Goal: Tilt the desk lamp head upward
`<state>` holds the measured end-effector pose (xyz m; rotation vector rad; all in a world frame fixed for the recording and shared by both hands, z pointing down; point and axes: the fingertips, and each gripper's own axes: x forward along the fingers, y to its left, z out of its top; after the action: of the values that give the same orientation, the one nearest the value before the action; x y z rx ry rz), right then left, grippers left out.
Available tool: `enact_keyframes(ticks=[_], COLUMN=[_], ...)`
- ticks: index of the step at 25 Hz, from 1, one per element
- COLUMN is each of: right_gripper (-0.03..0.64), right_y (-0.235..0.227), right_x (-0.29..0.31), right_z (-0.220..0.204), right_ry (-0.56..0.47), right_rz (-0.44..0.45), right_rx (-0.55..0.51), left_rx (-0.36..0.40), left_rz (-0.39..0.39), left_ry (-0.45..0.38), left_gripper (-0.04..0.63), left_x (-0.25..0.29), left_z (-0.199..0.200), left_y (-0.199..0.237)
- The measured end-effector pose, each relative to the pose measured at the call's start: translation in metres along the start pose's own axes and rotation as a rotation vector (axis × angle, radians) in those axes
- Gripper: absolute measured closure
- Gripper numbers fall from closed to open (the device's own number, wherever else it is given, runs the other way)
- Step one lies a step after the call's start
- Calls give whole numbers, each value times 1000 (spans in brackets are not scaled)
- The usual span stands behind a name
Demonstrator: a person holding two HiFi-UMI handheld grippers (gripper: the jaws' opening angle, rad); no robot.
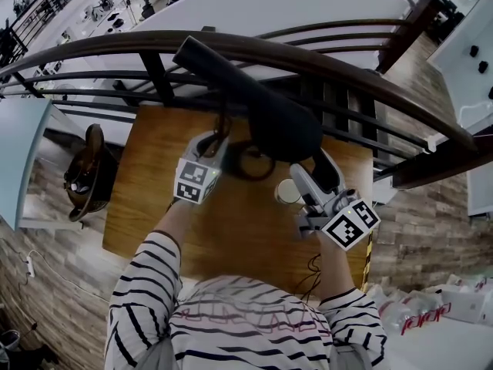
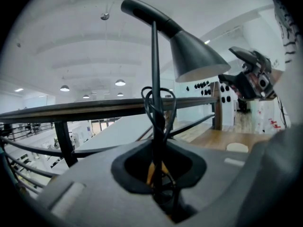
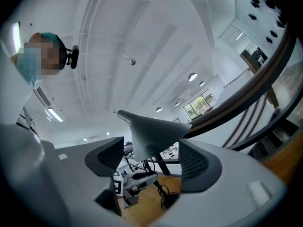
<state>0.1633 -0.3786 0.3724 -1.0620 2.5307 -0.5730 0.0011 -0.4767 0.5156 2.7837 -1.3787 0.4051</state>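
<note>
A black desk lamp stands on the wooden table (image 1: 146,206), its cone-shaped head (image 1: 281,122) tilted, with a long arm running up and left. My left gripper (image 1: 218,143) is shut on the lamp's thin upright pole (image 2: 155,79), where the cord is looped. In the left gripper view the shade (image 2: 194,56) hangs at upper right, and my right gripper (image 2: 251,77) is beside it. In the head view my right gripper (image 1: 312,172) stands open just below the shade's rim. In the right gripper view the shade (image 3: 151,131) sits between and beyond the spread pads, untouched.
A dark curved railing (image 1: 231,45) runs along the table's far edge, with an open hall below. A white round disc (image 1: 287,192) lies on the table by the right gripper. The lamp cord coils near the base (image 1: 250,164). A chair with a bag (image 1: 88,176) stands to the left.
</note>
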Motion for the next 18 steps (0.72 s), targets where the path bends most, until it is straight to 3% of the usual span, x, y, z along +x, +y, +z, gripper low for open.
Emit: enact_keyframes(ticks=[18], right_gripper=[267], right_y=[20], right_x=[-7], right_z=[56], right_ry=[-53], right_rz=[-26], right_rx=[-98], left_rx=[-22], left_rz=[12], left_ry=[-2], left_gripper=[538], left_x=[-3], left_z=[-3], left_y=[5])
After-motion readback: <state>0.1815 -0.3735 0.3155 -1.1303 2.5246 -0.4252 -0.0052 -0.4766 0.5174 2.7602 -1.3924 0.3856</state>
